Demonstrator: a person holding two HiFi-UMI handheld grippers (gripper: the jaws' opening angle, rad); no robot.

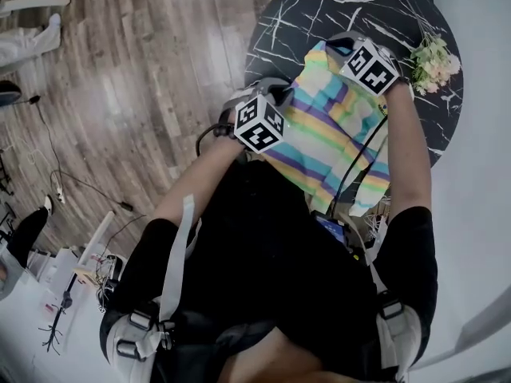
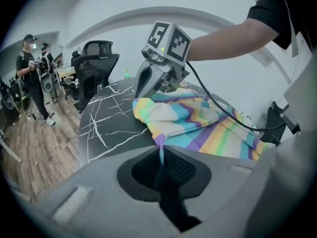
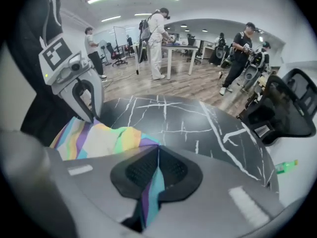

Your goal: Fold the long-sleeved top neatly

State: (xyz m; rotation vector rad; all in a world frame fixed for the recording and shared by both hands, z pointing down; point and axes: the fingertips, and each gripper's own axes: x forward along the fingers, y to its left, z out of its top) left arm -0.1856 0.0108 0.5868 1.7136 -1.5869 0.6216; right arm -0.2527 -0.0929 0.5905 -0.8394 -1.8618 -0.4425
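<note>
Top (image 1: pixel 319 126) with bright stripes, bunched on dark table (image 1: pixel 319 14), upper right of head view. Left gripper (image 2: pixel 161 150) pinched shut on one edge, right gripper (image 3: pixel 157 152) pinched on another. Looks like spreading step. Next: pull apart gently, lay flat without letting go.

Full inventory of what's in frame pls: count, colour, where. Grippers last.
long-sleeved top: one, pastel stripes, on the table's near side
table: one, round, black with white veins
flowers: one bunch, pale, at the table's rim
office chair: at least one, black, beside the table
bottle: one, green, past the table's rim
people: several, in the background
wooden floor: brown, around the table
left gripper: one, grey, shut on the top
right gripper: one, grey, shut on the top
</note>
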